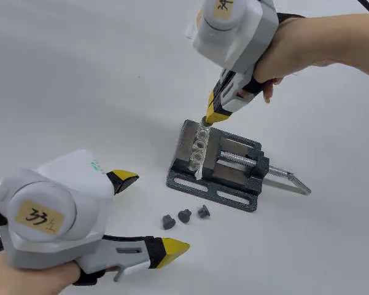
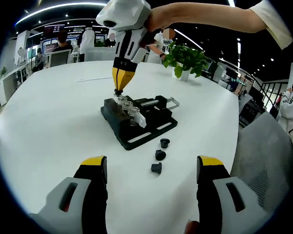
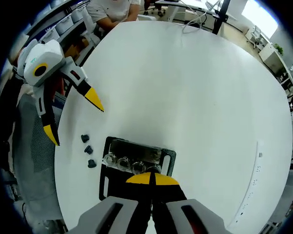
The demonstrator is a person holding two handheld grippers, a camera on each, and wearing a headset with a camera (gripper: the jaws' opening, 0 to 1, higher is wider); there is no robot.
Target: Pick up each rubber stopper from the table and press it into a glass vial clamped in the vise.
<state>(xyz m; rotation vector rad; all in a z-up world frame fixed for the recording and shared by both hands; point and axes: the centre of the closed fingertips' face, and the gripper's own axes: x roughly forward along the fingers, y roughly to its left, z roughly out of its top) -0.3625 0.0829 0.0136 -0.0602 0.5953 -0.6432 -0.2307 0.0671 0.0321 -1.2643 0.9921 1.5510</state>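
A dark vise clamps a row of clear glass vials. My right gripper comes down from above onto the farthest vial. Its yellow tips are shut on a small dark rubber stopper at that vial's mouth. In the right gripper view the shut gripper covers the end vial beside the other vials. Three dark stoppers lie loose in front of the vise, also the stoppers in the left gripper view. My left gripper hovers open and holds nothing, just left of them.
The white round table carries the vise, whose screw handle sticks out to the right. A potted plant stands at the table's far edge. Chairs and people are beyond the table.
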